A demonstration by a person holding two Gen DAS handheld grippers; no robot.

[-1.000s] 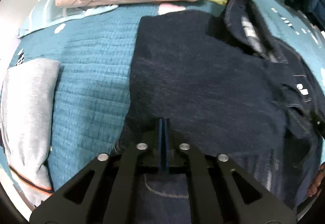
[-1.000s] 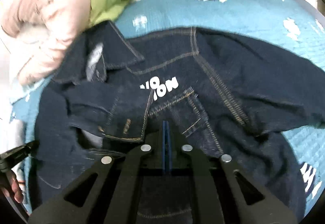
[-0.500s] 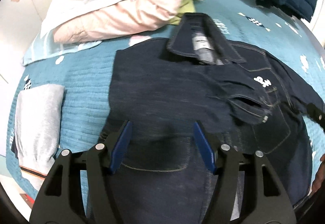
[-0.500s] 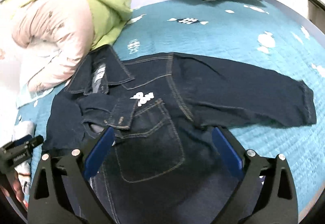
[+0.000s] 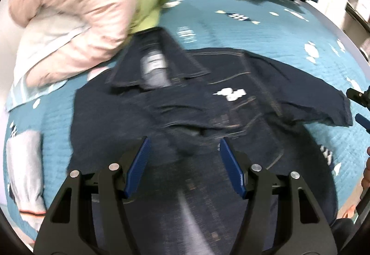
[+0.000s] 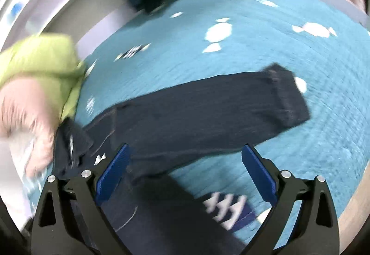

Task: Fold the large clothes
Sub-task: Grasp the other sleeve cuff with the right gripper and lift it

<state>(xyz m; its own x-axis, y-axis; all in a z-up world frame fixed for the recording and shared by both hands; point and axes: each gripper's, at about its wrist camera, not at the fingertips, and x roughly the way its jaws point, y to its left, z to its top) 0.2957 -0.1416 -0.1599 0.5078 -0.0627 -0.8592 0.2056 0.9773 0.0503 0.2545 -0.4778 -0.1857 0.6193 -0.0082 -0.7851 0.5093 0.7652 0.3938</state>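
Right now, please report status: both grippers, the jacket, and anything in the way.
Left gripper open, empty. Right gripper open, empty. Denim jacket flat on the bed, one sleeve stretched out sideways, unfolded. Pink and green bedding touches the collar.

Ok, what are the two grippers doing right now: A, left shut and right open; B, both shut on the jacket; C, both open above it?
C: the left gripper and right gripper both have their jaws spread, with the jacket lying below, ungripped.
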